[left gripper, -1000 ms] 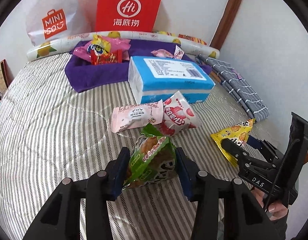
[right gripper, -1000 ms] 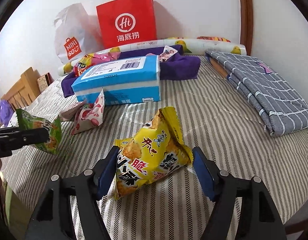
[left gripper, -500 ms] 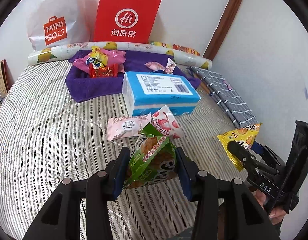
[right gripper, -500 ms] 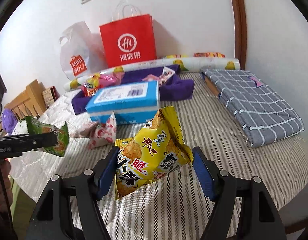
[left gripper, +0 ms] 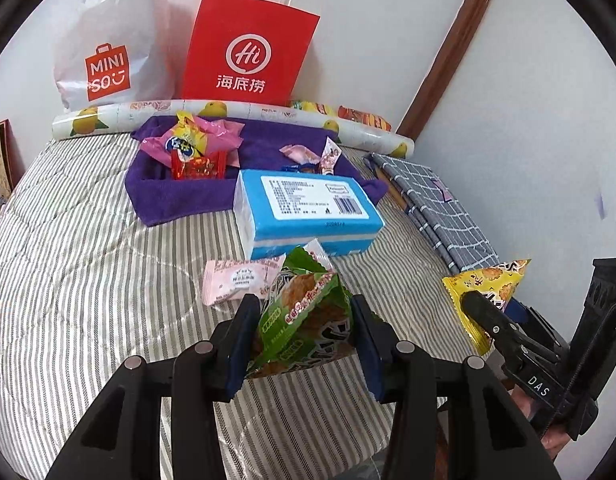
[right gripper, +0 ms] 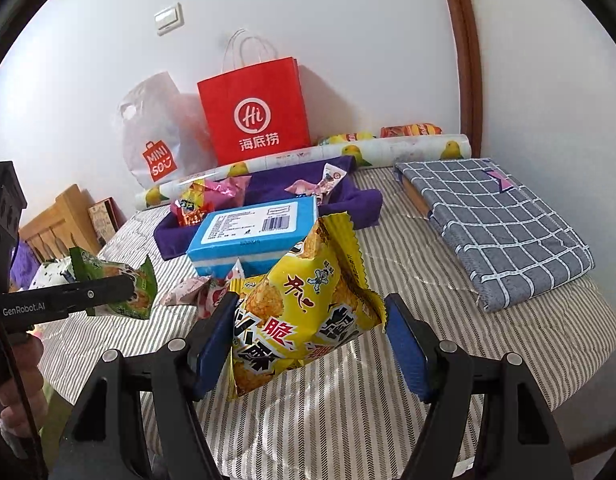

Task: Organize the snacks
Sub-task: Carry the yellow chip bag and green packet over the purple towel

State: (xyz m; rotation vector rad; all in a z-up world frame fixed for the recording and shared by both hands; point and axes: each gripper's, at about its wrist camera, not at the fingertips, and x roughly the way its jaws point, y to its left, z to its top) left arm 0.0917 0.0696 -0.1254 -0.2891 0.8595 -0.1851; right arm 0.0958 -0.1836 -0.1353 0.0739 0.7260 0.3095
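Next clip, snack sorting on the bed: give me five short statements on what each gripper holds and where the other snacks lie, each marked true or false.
1. The left gripper is shut on the green snack bag. True.
2. The right gripper has its jaws empty. False: it is shut on the yellow snack bag.
3. The purple tray already holds several snacks. True.
4. The blue tissue pack lies inside the purple tray. False: it lies on the striped bedcover in front of it.
5. A pink snack packet lies on the bedcover near the tissue pack. True.
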